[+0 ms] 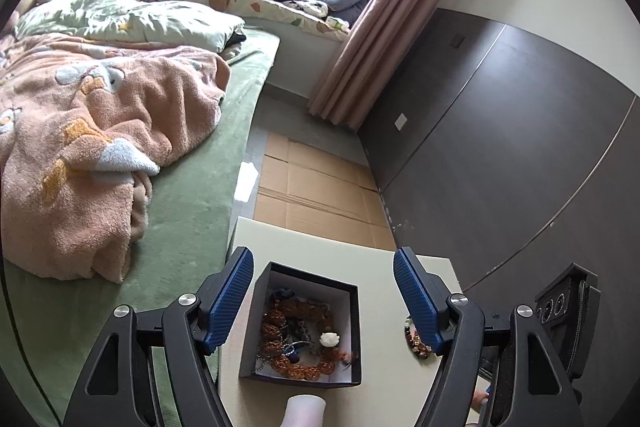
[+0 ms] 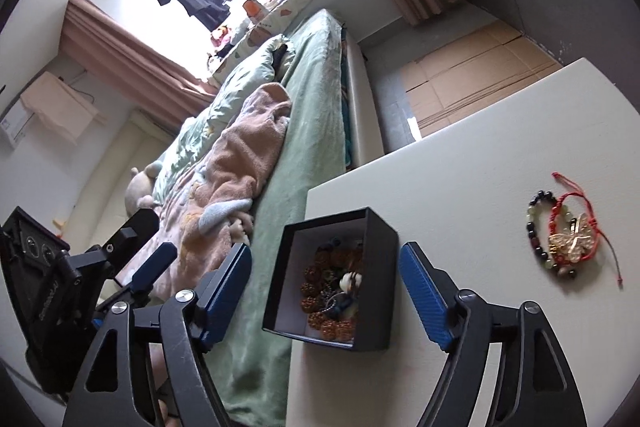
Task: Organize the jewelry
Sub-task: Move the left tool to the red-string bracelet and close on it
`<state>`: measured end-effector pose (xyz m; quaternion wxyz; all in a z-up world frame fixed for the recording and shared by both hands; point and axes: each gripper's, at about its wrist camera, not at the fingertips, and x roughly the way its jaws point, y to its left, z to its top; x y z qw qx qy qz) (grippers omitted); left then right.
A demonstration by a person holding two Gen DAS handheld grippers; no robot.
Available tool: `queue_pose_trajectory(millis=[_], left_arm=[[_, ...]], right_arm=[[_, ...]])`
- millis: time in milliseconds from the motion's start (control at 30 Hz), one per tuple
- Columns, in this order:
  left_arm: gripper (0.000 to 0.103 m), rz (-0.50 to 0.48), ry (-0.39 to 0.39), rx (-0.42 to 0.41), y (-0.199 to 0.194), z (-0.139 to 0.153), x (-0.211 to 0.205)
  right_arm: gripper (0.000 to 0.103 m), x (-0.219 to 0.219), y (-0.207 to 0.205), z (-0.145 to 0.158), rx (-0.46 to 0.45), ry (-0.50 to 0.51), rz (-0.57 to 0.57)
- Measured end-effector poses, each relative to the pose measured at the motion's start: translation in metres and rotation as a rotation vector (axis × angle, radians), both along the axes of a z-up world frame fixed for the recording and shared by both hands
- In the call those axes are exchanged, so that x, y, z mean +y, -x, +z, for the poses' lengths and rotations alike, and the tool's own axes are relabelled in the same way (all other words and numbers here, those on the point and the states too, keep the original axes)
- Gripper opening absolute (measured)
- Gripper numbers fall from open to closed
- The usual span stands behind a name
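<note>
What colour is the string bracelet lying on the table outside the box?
Red string bracelet, clearest in the right wrist view.

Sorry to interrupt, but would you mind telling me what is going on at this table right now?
A person is sorting jewelry with a hand-held gripper in each hand. The left hand-held gripper and the right hand-held gripper are both open and empty, each framing the black box in its own view. The box already holds brown bead strands and other pieces. A beaded bracelet, a red cord bracelet and a gold butterfly piece lie in a small pile on the white table, outside the box.
</note>
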<state>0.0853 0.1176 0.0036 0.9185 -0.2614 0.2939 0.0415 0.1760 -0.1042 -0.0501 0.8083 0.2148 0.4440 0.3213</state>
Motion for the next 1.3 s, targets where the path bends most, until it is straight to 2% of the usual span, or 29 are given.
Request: queue_pose_trajectory(millis=[133, 200, 300, 467, 667, 800, 1000, 1300], left_arm=[[0.073, -0.019, -0.006, 0.0, -0.002, 0.0, -0.012], [0.073, -0.031, -0.015, -0.003, -0.003, 0.0, -0.021], [0.073, -0.06, -0.029, -0.006, -0.005, 0.001, -0.035], [0.073, -0.107, -0.033, -0.011, -0.01, 0.0, -0.055], [0.073, -0.16, -0.061, 0.002, -0.02, -0.003, -0.08], [0.073, -0.202, -0.092, 0.016, -0.027, -0.009, -0.098], [0.073, -0.287, -0.099, 0.068, -0.044, -0.024, -0.124], [0.073, -0.401, -0.153, 0.149, -0.073, -0.051, -0.165]], right_arm=[[0.082, -0.028, -0.002, 0.001, 0.015, 0.027, -0.049], [0.098, -0.043, -0.004, 0.001, 0.022, 0.036, -0.086], [0.103, -0.066, -0.004, 0.0, 0.038, 0.046, -0.13], [0.103, -0.093, -0.002, 0.0, 0.044, 0.099, -0.18], [0.103, -0.123, -0.001, 0.0, 0.046, 0.098, -0.212], [0.103, -0.142, -0.004, -0.005, 0.094, 0.088, -0.242], [0.103, -0.156, -0.012, -0.016, 0.182, 0.146, -0.287], [0.103, -0.185, -0.023, -0.034, 0.295, 0.094, -0.375]])
